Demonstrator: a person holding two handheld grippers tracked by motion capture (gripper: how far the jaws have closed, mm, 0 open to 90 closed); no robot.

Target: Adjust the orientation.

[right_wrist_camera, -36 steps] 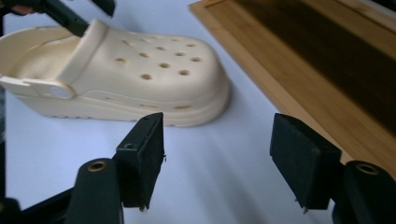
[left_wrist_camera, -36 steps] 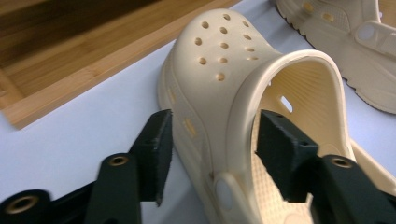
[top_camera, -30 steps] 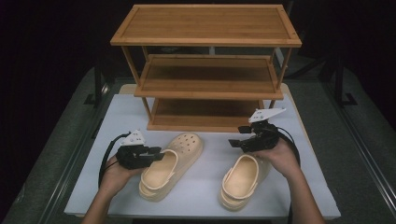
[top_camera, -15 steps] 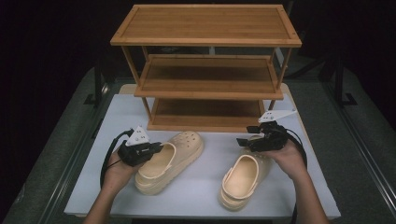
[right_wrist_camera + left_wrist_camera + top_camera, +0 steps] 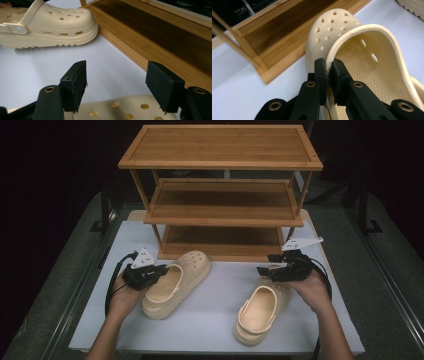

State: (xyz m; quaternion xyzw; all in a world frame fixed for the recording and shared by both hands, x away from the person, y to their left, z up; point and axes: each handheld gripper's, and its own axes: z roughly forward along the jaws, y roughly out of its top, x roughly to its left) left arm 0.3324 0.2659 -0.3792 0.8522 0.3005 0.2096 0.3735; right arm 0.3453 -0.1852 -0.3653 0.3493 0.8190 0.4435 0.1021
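High view: the left gripper (image 5: 155, 271) holds the left clog (image 5: 177, 281) near the desk (image 5: 215, 320) middle. Left gripper view: jaws pinch the clog's collar rim. Right gripper view: the right gripper (image 5: 116, 85) hovers with jaws spread above the right clog (image 5: 120, 111), not touching.

I saw a wooden shelf rack (image 5: 220, 195) at the back of the white table (image 5: 210, 325). It had three flat shelves, one above the other. Its bottom shelf (image 5: 160, 37) sat right on the table. Gray floor (image 5: 60, 285) lay around the table, and behind everything it was dark.
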